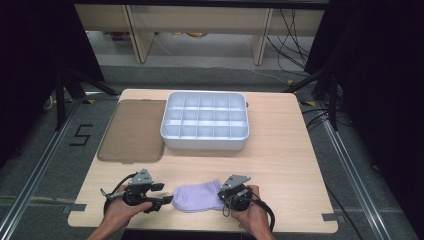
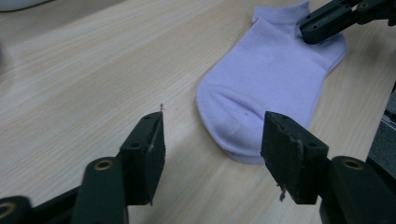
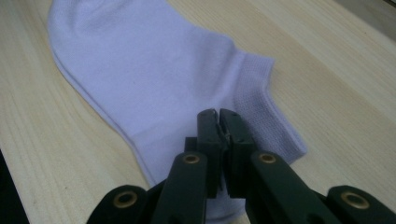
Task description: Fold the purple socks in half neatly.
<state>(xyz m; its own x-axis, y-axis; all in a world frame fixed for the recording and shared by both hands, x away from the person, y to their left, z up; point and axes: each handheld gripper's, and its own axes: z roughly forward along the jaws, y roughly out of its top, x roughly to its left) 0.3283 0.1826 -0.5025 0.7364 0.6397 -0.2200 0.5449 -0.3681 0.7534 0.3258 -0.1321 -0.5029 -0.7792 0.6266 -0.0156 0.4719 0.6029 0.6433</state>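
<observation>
Pale wood-grain table (image 1: pixel 280 165) holds a soft lilac sock (image 1: pixel 196 197); right gripper (image 3: pixel 218 116) clenched on its heel, left gripper (image 2: pixel 212 140) released beside its toe.

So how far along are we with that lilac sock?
Early. Done: the right gripper has its fingers shut against the cuff end of the lilac sock, though a real pinch of cloth isn't clear. In hand: the left gripper stands open at the toe, pads not pressing. Left: the sock lies flat near the table front edge; the compartment tray looks empty, and its smoky lid lies beside it.
</observation>
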